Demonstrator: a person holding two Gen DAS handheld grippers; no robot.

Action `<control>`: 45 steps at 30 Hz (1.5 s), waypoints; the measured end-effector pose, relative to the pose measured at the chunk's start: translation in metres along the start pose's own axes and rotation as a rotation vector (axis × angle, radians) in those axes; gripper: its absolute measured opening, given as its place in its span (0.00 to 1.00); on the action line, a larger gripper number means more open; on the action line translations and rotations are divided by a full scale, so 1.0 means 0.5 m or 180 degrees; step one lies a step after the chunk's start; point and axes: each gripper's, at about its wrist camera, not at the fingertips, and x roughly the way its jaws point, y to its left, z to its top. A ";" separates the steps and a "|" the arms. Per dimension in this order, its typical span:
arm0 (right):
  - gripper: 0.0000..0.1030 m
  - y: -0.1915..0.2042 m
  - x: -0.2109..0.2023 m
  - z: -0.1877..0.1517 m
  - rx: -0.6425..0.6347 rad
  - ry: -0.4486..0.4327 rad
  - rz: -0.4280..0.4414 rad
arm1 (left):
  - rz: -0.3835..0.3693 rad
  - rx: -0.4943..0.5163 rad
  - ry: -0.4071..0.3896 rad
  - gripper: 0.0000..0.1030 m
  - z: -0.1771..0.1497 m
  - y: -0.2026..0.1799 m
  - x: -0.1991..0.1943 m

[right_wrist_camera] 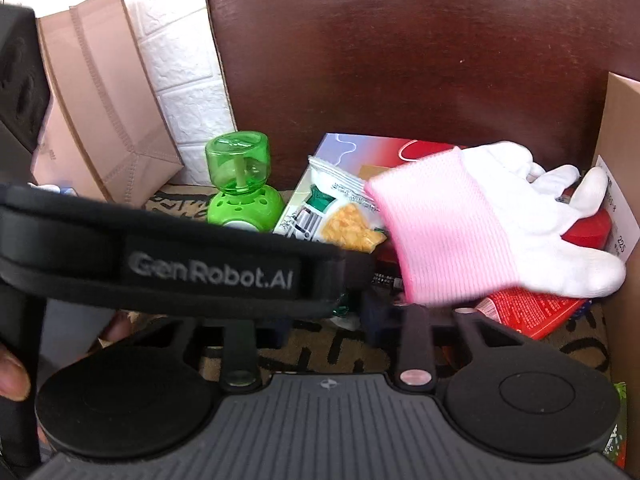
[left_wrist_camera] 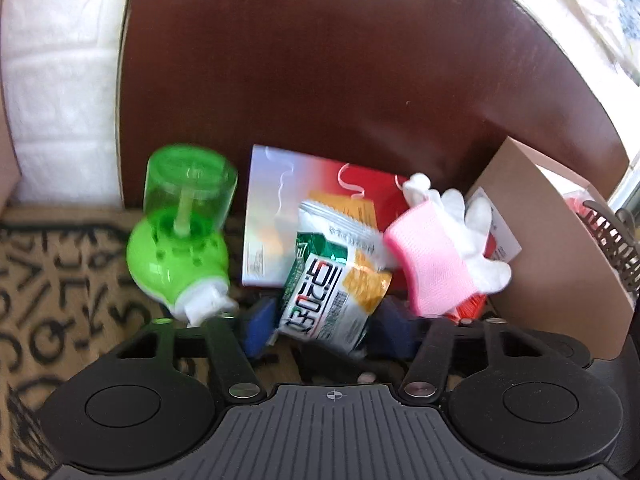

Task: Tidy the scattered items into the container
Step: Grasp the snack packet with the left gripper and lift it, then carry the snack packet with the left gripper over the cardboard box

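Observation:
A green-and-white snack packet (left_wrist_camera: 332,300) stands tilted between the blue pads (left_wrist_camera: 258,328) of my left gripper (left_wrist_camera: 326,330), and both pads touch its edges. A pink-cuffed white glove (left_wrist_camera: 436,248) lies to its right, over a red-and-white box (left_wrist_camera: 312,200). In the right wrist view the glove (right_wrist_camera: 480,224) fills the middle right. Its cuff ends just above my right gripper (right_wrist_camera: 332,320). The left gripper's black strap (right_wrist_camera: 200,268) hides one right fingertip, so a grip does not show. A green bottle (left_wrist_camera: 180,232) lies to the left.
A cardboard box wall (left_wrist_camera: 552,248) stands at the right, with a dark wire basket (left_wrist_camera: 612,240) beyond it. A red packet (right_wrist_camera: 532,308) lies under the glove. A brown paper bag (right_wrist_camera: 100,100) leans at the left. Behind everything rises a dark wooden panel (left_wrist_camera: 320,60), and a lettered rug (left_wrist_camera: 60,280) lies below.

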 end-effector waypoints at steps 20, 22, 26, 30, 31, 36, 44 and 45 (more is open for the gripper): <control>0.30 0.042 -0.288 -0.141 0.0087 0.0253 0.0274 | -0.0181 -0.0535 0.0042 0.53 -0.211 -0.133 -0.238; 0.30 0.049 -0.322 -0.170 0.0074 0.0317 0.0305 | -0.0200 -0.0536 0.0065 0.53 -0.252 -0.154 -0.271; 0.30 0.062 -0.389 -0.222 0.0062 0.0391 0.0308 | -0.0234 -0.0558 0.0148 0.53 -0.321 -0.185 -0.306; 0.32 0.065 -0.440 -0.267 0.0070 0.0461 0.0291 | -0.0319 -0.0562 0.0232 0.57 -0.380 -0.212 -0.333; 0.33 0.065 -0.447 -0.278 0.0078 0.0469 0.0281 | -0.0338 -0.0534 0.0266 0.60 -0.391 -0.218 -0.334; 0.45 0.064 -0.460 -0.298 0.0067 0.0474 0.0165 | -0.0221 -0.0342 0.0264 0.85 -0.399 -0.230 -0.340; 0.52 0.064 -0.468 -0.313 -0.0173 0.0465 0.0081 | -0.0208 -0.0211 0.0386 0.87 -0.398 -0.225 -0.329; 0.53 0.059 -0.473 -0.318 -0.0190 0.0476 0.0077 | -0.0232 -0.0198 0.0404 0.87 -0.400 -0.226 -0.328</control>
